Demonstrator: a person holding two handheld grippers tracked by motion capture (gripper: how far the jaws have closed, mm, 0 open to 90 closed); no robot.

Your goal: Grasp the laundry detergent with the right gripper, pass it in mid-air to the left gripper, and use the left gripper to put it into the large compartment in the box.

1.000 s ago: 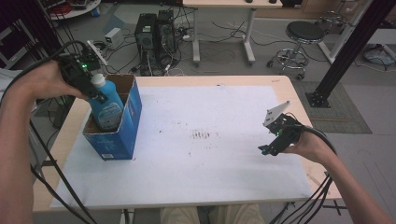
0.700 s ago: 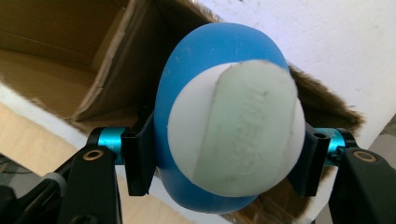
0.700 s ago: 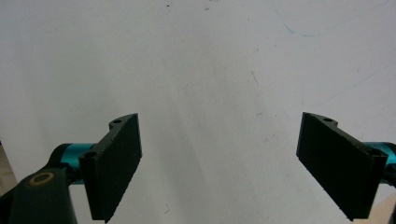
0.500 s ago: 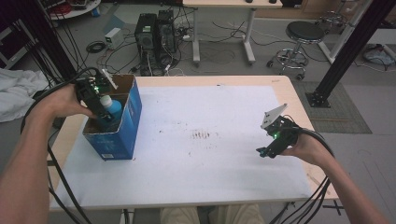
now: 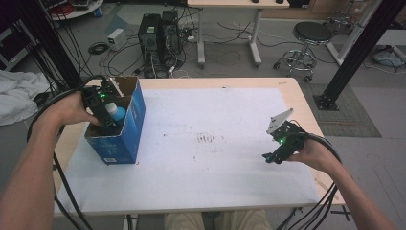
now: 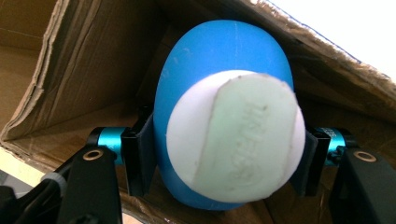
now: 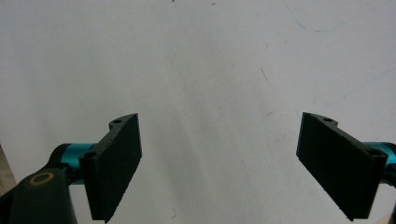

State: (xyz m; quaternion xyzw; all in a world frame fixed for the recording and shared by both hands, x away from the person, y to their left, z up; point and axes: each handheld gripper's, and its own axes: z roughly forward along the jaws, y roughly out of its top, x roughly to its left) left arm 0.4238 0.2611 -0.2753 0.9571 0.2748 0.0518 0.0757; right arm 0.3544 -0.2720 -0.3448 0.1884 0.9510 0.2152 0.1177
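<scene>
A blue bottle (image 5: pixel 116 113) with a white cap stands down inside an open blue cardboard box (image 5: pixel 125 139) at the table's left. My left gripper (image 5: pixel 106 120) reaches into the box from above and is shut on the bottle. In the left gripper view the bottle (image 6: pixel 224 93) fills the gap between the black pads (image 6: pixel 140 158), white cap toward the camera, brown box walls behind. My right gripper (image 5: pixel 276 152) hovers low over the white table at the right, open. In the right gripper view its fingers (image 7: pixel 116 163) stand wide apart over bare white surface, nothing between them.
The white tabletop (image 5: pixel 206 163) has faint dark scuffs (image 5: pixel 206 140) at its middle. Cables trail from both grippers off the near edge. Beyond the table stand computer towers (image 5: pixel 158 33), a stool (image 5: pixel 311 38) and a black frame post (image 5: pixel 354 52).
My left gripper has sunk with the bottle from above the box down into it. The right gripper has stayed where it was.
</scene>
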